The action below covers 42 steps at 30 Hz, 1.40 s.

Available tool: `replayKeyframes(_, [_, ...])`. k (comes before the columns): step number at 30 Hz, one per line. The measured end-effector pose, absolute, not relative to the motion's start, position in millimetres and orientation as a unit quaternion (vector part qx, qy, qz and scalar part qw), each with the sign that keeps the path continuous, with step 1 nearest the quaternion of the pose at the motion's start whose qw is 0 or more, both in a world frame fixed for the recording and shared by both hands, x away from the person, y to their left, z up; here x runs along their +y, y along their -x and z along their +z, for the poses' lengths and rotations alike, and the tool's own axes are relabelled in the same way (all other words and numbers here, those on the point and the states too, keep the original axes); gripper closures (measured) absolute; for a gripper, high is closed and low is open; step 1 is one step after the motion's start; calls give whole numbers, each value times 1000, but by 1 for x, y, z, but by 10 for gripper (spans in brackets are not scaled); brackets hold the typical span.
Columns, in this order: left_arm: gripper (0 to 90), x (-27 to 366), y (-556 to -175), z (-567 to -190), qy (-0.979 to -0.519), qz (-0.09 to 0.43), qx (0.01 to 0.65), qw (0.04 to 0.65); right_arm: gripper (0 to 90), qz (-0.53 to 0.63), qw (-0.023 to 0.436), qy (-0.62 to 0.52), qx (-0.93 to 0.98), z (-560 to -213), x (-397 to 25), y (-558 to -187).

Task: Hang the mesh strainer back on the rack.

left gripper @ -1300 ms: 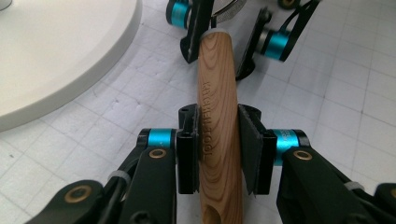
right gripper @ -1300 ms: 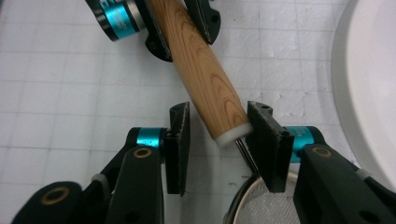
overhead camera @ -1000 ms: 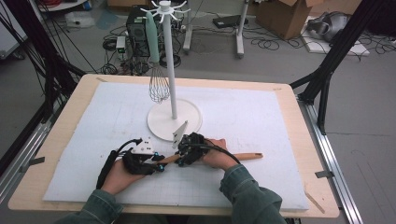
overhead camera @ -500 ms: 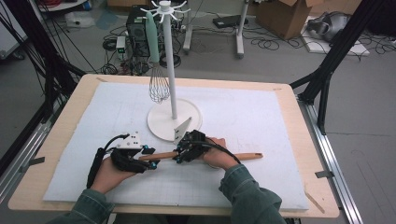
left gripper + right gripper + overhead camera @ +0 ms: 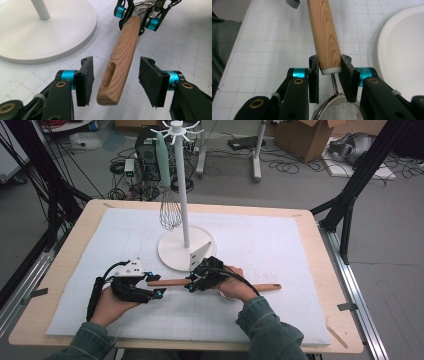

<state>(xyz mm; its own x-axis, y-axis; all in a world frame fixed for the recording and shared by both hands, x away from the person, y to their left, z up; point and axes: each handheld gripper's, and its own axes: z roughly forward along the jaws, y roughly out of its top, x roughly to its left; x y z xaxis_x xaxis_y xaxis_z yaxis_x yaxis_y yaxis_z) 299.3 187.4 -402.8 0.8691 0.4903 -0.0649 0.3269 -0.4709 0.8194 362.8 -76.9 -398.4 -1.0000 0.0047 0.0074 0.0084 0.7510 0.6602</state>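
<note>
- High view: one bench [image 5: 320, 250] under a white gridded mat [image 5: 280, 245]; one white stand [image 5: 186, 249] with a round base; one whisk [image 5: 170, 210] hanging from the stand's top; one wooden-handled strainer [image 5: 170, 282] lying across the mat in front of the base; two grippers, the left gripper [image 5: 159, 285] at the handle's free end, the right gripper [image 5: 192, 284] around the handle farther along. A second wooden piece [image 5: 267, 287] sticking out to the right of the right hand; link to the strainer not clear.
- Left gripper view: two fingers [image 5: 84, 81] spread wide, one on each side of the handle's rounded end with its hanging slot; gaps on both sides, no contact. Right gripper beyond [image 5: 137, 18], around the same handle.
- Right gripper view: two fingers [image 5: 347, 77] closed in on the handle's white-capped end, pressing both sides; wire neck and mesh bowl [image 5: 339, 111] of the strainer just below, between the arms.
</note>
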Motion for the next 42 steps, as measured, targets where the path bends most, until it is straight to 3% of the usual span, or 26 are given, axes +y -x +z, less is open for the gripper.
replayKeyframes(17, [512, 188, -298, -389, -844, 89, 225, 479, 713, -412, 23, 17, -911, -387, -81, -358])
replayKeyframes(23, [623, 187, -296, -387, -845, 87, 209, 484, 712, -418, 29, 15, -908, -388, -79, -356])
replayKeyframes(28, [665, 187, -295, -386, -847, 84, 205, 483, 709, -418, 34, 21, -907, -390, -78, -354])
replayKeyframes(42, [690, 182, -294, -384, -846, 76, 192, 492, 674, -399, 0, 20, -917, -390, -74, -349])
